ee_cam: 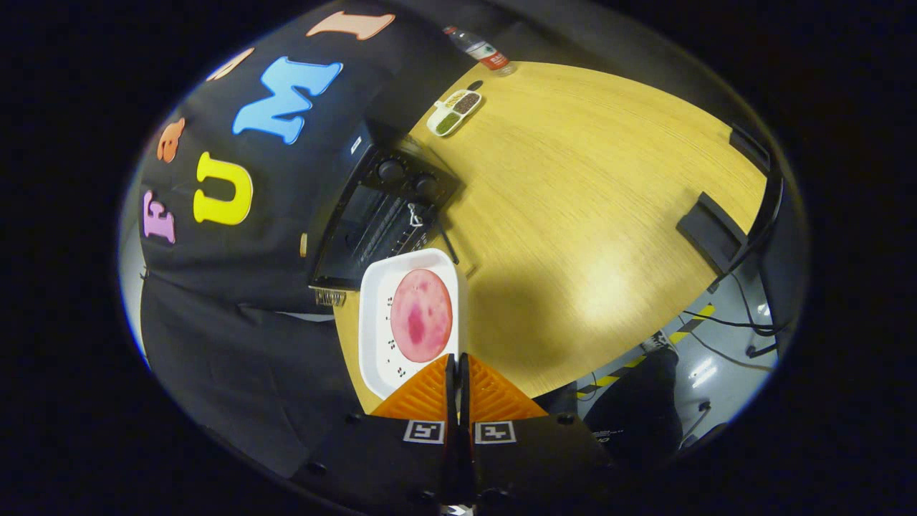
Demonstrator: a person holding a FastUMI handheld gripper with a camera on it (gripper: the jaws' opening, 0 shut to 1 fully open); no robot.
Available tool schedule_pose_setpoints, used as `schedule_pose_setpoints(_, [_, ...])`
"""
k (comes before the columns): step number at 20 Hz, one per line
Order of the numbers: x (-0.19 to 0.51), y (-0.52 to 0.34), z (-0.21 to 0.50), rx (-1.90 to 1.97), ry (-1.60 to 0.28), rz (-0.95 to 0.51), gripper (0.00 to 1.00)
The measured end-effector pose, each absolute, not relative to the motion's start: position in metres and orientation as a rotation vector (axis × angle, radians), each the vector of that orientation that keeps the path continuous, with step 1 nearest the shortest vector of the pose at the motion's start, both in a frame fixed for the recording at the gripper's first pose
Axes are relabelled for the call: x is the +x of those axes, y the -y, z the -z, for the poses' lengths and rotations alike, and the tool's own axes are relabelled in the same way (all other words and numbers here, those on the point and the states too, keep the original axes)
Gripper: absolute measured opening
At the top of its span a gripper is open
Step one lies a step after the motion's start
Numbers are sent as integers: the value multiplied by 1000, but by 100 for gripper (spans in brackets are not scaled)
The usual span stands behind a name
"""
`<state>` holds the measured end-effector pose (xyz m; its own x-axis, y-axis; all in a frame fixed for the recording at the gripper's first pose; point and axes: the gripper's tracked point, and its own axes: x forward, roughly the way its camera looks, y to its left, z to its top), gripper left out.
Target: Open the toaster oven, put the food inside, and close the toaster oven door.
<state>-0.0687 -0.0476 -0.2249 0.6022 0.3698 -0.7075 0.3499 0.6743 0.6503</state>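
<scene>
My gripper [458,358] is shut on the near rim of a white rectangular tray [374,322]. A round pink slice of food [420,315] lies on the tray just ahead of the fingers. The tray hangs over the near edge of the wooden table [587,215]. Beyond the tray stands the black toaster oven [380,215], with two knobs [408,179] and a glass front through which rack bars show. The tray's far end overlaps the oven's front. I cannot tell whether the oven door is open or closed.
A small divided dish [455,112] with bits of food and a plastic bottle [481,50] sit at the table's far end. Dark chair backs [716,229] line the table's right side. Cables and striped tape [680,330] lie on the floor.
</scene>
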Motion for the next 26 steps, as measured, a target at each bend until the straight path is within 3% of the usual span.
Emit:
schedule_pose_setpoints(11, [15, -31, 230, 784, -1017, -119, 1])
schedule_pose_setpoints(26, [125, -50, 270, 948, -977, -23, 1])
